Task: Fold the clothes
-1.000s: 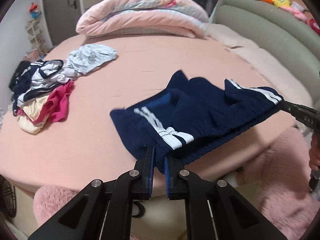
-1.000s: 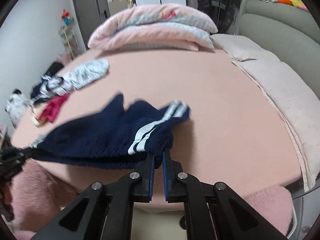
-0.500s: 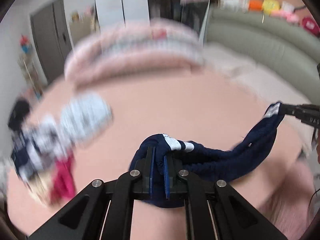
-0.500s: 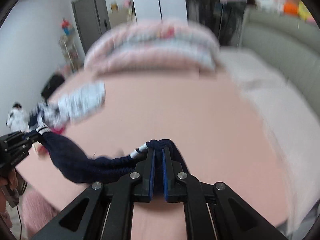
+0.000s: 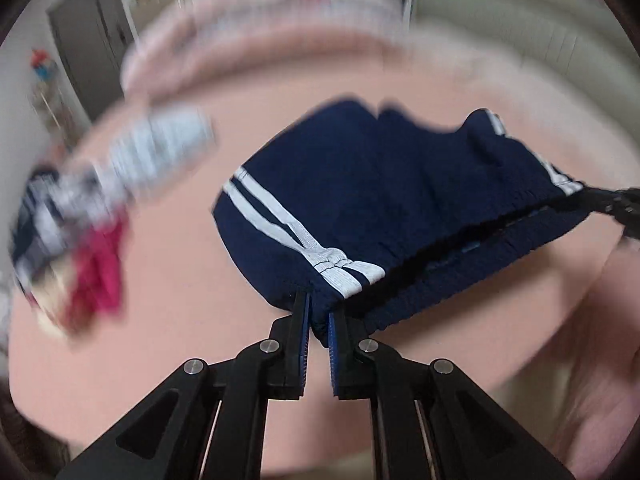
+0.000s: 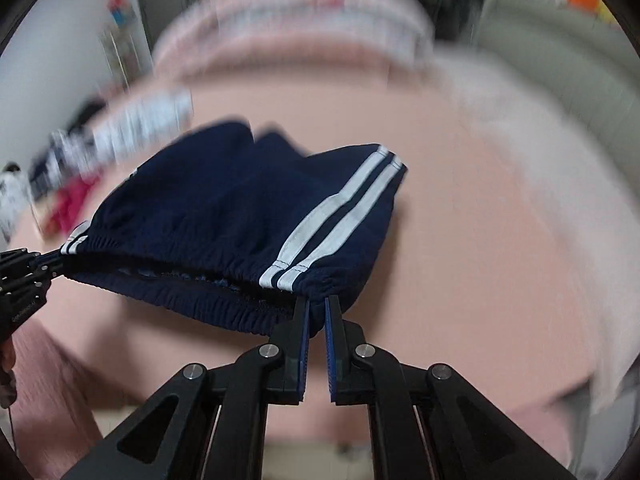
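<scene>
In the left wrist view, the left gripper (image 5: 319, 322) is clamping one waistband end of the navy shorts (image 5: 392, 200), which are stretching above the bed (image 5: 168, 288) near its front edge. The right gripper (image 5: 616, 206) is pinching the other end, mostly cut off. The clothes pile (image 5: 80, 216) by the left edge is blurring beyond recognition.

In the right wrist view, the right gripper (image 6: 316, 314) is pinching the shorts (image 6: 224, 208); the left gripper (image 6: 24, 276) is showing only partly.
</scene>
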`<control>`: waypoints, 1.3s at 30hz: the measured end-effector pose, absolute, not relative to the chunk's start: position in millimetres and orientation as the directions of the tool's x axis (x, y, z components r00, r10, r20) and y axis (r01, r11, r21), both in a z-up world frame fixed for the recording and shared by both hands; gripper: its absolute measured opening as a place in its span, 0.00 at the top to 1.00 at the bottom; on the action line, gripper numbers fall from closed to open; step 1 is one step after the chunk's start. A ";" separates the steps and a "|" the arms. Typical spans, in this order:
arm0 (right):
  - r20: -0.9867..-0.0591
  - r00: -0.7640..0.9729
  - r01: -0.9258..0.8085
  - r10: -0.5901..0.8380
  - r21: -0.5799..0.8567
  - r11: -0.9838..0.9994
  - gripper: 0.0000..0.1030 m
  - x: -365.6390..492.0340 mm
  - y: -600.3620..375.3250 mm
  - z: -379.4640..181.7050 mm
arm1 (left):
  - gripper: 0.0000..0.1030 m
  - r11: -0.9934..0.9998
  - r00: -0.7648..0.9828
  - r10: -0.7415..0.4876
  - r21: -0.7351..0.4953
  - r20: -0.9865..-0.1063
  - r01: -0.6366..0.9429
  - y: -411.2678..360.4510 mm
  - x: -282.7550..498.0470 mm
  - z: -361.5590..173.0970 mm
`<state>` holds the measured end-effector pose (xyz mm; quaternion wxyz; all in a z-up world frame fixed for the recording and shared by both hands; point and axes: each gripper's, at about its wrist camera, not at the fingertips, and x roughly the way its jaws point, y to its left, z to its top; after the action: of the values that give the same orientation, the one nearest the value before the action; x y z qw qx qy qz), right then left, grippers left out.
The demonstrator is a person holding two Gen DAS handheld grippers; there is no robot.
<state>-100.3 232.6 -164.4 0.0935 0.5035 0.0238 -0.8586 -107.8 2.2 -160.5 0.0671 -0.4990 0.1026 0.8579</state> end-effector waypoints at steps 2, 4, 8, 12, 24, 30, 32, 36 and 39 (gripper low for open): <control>-0.919 -0.353 0.166 -0.173 0.120 -0.979 0.92 -94.5 233.1 -206.0 | 0.92 -0.965 -0.406 -0.005 0.111 -0.914 -0.237 6.2 -102.9 -200.2; -0.941 -0.303 0.169 -0.149 0.101 -0.980 0.90 -87.1 229.5 -221.5 | 0.90 -0.963 -0.387 -0.009 0.112 -0.922 -0.244 6.6 -96.5 -210.2; -0.937 -0.292 0.200 -0.194 0.139 -0.970 0.85 -74.8 229.9 -199.3 | 0.81 -0.980 -0.362 0.087 -0.013 -0.928 -0.201 -9.0 -96.1 -194.5; -0.916 -0.341 0.289 -0.213 0.114 -0.951 0.80 -58.7 242.1 -136.3 | 0.67 -0.982 -0.437 0.150 -0.082 -0.887 -0.170 -28.2 -82.4 -162.3; -0.914 -0.369 0.432 -0.168 -0.009 -0.902 0.78 -98.6 217.6 -110.8 | 0.80 -0.976 -0.531 0.119 -0.001 -0.839 -0.216 -3.2 -126.7 -167.3; -0.953 -0.262 0.346 -0.151 0.054 -0.937 0.78 -115.1 189.0 -224.5 | 0.81 -0.963 -0.443 0.113 0.011 -0.889 -0.268 13.1 -136.3 -201.7; -0.949 -0.282 0.335 -0.142 0.041 -0.941 0.78 -104.7 193.8 -232.1 | 0.81 -0.961 -0.423 0.115 0.007 -0.899 -0.275 12.0 -130.3 -208.4; -0.953 -0.277 0.322 -0.120 0.026 -0.946 0.78 -84.1 210.7 -224.7 | 0.81 -0.953 -0.398 0.122 0.005 -0.909 -0.304 5.5 -115.0 -211.5; -0.959 -0.273 0.345 -0.080 -0.020 -0.938 0.78 -68.6 220.0 -221.8 | 0.81 -0.950 -0.408 0.148 -0.014 -0.901 -0.313 0.9 -109.0 -201.9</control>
<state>-68.6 220.0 -221.8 0.1348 0.5877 0.1128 -0.7897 -109.0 0.9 -201.9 0.1379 -0.5261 0.0782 0.8355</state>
